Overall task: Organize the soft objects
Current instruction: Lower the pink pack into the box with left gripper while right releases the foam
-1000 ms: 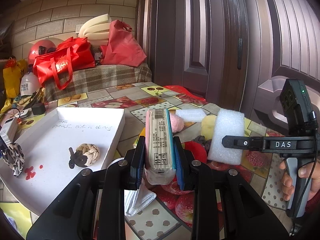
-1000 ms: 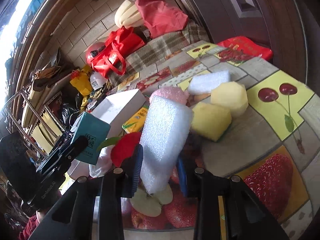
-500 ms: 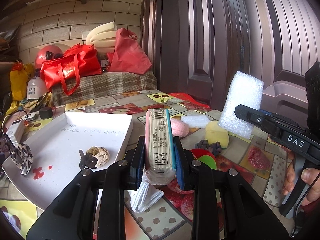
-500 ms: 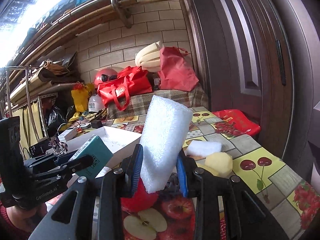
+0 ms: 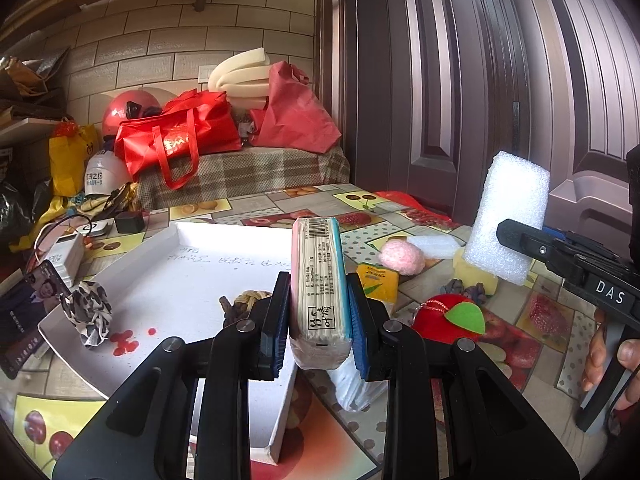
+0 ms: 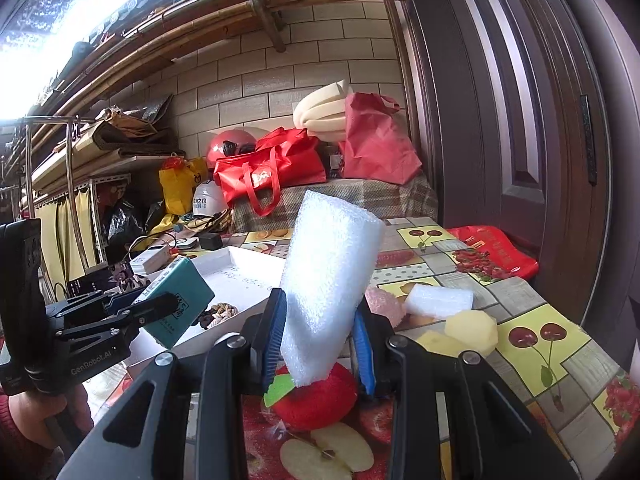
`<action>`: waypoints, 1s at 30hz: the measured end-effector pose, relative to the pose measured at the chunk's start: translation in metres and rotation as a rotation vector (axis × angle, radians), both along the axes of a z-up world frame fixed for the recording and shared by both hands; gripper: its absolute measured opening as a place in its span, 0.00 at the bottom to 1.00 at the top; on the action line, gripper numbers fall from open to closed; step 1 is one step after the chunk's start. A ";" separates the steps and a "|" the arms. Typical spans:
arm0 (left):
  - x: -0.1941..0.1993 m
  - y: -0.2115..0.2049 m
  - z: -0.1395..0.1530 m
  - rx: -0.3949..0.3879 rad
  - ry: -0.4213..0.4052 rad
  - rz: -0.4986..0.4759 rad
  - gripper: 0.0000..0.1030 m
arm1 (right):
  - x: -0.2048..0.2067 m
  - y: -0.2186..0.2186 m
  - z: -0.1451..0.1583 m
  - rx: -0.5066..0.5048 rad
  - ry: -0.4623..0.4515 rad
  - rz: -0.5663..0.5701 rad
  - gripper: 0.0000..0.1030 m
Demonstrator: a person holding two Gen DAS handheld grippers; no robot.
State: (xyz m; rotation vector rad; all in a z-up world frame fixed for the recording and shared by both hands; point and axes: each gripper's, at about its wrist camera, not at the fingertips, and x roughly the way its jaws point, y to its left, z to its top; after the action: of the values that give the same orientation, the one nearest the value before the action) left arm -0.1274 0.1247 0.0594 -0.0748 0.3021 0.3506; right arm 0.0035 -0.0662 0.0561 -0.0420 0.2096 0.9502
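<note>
On a bench (image 5: 312, 200) covered in fruit-print oilcloth, a white tray (image 5: 192, 264) sits at left, holding a black-and-white patterned fabric bundle (image 5: 90, 312) near its left edge and a braided rope knot (image 5: 244, 302) toward its middle. The left tongs (image 5: 318, 316) are clamped on a wrapped tissue pack (image 5: 318, 280), held upright on its narrow edge above the tray's right rim. Just right of it lie a yellow packet (image 5: 378, 280), a pink fluffy ball (image 5: 402, 258) and a red apple-shaped plush (image 5: 448, 316) with a green leaf, all on the bench. Behind them rest a small white foam piece (image 5: 436, 245) and a yellow sponge (image 5: 476, 276). At far right, the right tongs (image 6: 320, 340) grip a white foam block (image 6: 328, 296), raised clear of the bench and tilted slightly, directly above the apple plush. A person's hand (image 5: 612, 364) holds the right handle.
</note>
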 end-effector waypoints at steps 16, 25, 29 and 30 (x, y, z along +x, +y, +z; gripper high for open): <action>-0.027 0.058 -0.003 0.009 -0.009 0.168 0.25 | -0.014 0.045 -0.006 -0.064 -0.005 0.106 0.31; -0.027 0.089 -0.005 -0.011 -0.004 0.223 0.25 | -0.035 0.091 -0.014 -0.145 -0.034 0.218 0.31; -0.024 0.098 -0.004 -0.013 -0.002 0.235 0.25 | -0.044 0.111 -0.015 -0.157 -0.032 0.252 0.31; -0.022 0.100 -0.004 -0.008 0.000 0.240 0.25 | -0.046 0.116 -0.015 -0.158 -0.035 0.259 0.31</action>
State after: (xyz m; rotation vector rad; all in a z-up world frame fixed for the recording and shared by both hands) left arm -0.1499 0.2249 0.0553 -0.1198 0.2957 0.5871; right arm -0.0429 0.0500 0.0407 -0.2356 0.2505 1.1878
